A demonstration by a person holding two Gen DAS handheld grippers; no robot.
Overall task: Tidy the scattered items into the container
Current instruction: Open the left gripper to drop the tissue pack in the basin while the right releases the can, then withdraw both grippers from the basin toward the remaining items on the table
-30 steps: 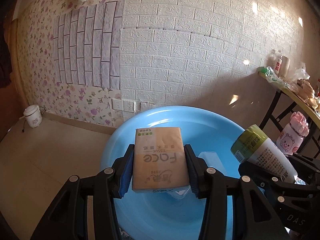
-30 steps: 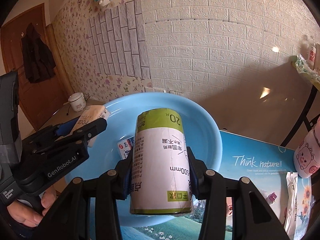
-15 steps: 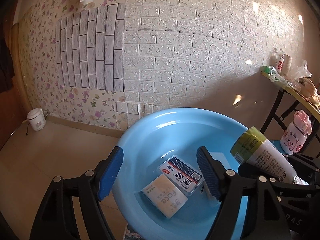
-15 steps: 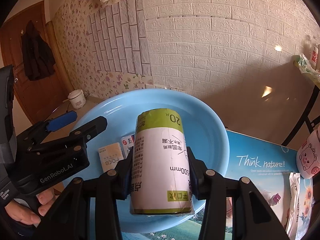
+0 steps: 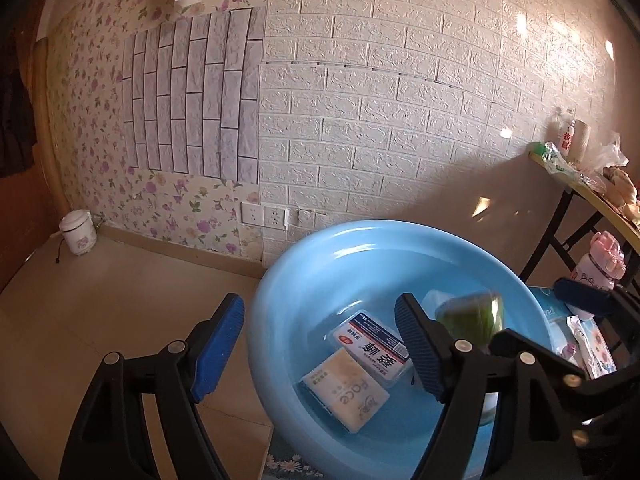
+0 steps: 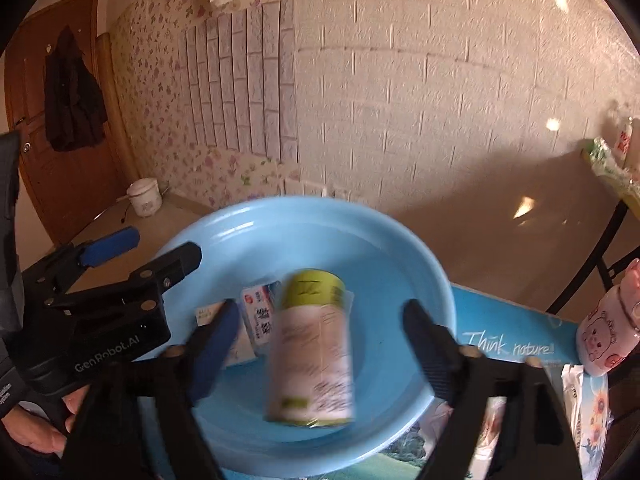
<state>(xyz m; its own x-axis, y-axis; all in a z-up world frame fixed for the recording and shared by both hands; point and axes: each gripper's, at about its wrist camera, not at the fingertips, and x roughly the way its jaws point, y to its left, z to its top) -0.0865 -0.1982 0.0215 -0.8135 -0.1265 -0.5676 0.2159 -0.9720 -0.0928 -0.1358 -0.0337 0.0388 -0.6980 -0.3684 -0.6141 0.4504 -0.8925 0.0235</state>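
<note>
Canister dropping from parted right jaws into blue basin

Left gripper (image 5: 316, 344) held over near-left part of blue basin (image 5: 280, 300), jaws wide apart and empty, nothing between the blue pads. Hand (image 6: 44, 436) seen gripping its handle at lower left of right wrist view. Ahead of and below its right finger, down in the basin: tan tissue pack (image 5: 346, 390), lying flat, touching a white boxed pack with red and blue label (image 5: 372, 348) just beyond it. Blurred green-topped canister (image 5: 470, 318) showing just right of the same finger, partly hidden behind it.

Further right, right gripper (image 6: 316, 344) pointing down into the basin (image 6: 400, 248), jaws opening, now spread very wide. Canister (image 6: 310, 354) between them but clear of both pads, gaps on either side, motion-blurred, yellow-green lid tipped away from the camera, over the basin floor; whether touching the floor cannot be told. Tissue pack (image 6: 208, 312) and boxed pack (image 6: 260, 312) visible just left of the canister, partly behind the left finger.

Right of the right finger, outside the basin: printed blue mat (image 6: 508, 344) under the basin rim, pink piggy bottle (image 6: 608, 340) standing on it, flat sachets (image 6: 576, 396) beside that.
</note>
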